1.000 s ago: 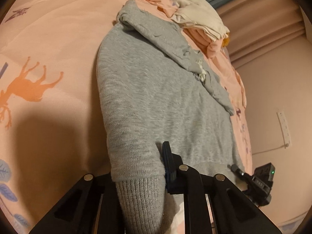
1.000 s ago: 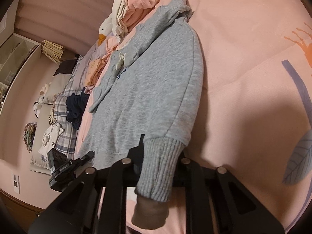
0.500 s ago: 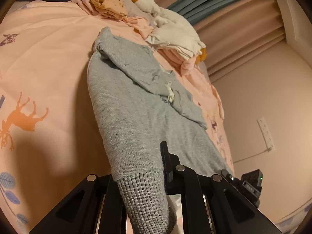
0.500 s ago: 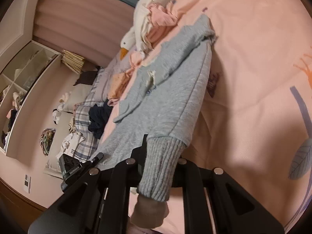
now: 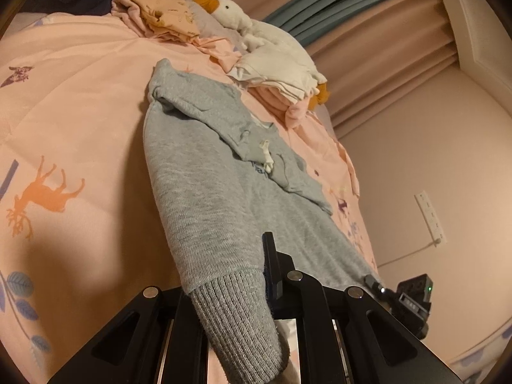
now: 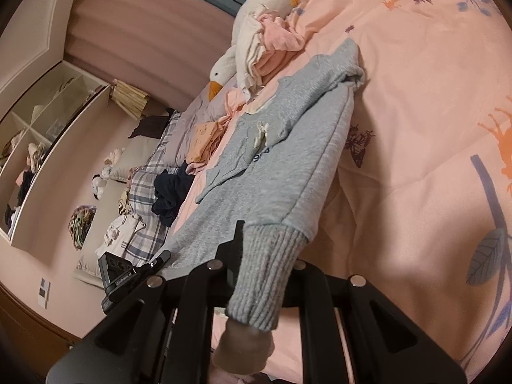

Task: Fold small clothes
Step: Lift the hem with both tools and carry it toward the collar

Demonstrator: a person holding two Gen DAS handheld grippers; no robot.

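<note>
A small grey sweatshirt (image 5: 208, 185) lies lengthwise on the pink printed duvet (image 5: 70, 112), one sleeve folded across its chest. My left gripper (image 5: 230, 288) is shut on the ribbed hem at one near corner, and the rib hangs back over the jaws. In the right wrist view the same sweatshirt (image 6: 288, 166) runs away from my right gripper (image 6: 268, 256), which is shut on the ribbed hem at the other corner. The near end is raised off the duvet (image 6: 416, 96). Each gripper shows in the other's view: the right gripper (image 5: 412, 300) and the left gripper (image 6: 124, 275).
A white plush goose (image 5: 236, 16) and a stack of folded pale clothes (image 5: 281, 73) sit beyond the sweatshirt's collar. Orange garments (image 5: 166, 16) lie nearby. A dark navy garment (image 6: 169, 192) rests on plaid bedding, and open shelves (image 6: 48, 121) line the wall.
Both grippers have risen with the hem, lifting the near end of the sweatshirt. Both views tilted up, showing more of the goose, the clothes pile and the curtains.
</note>
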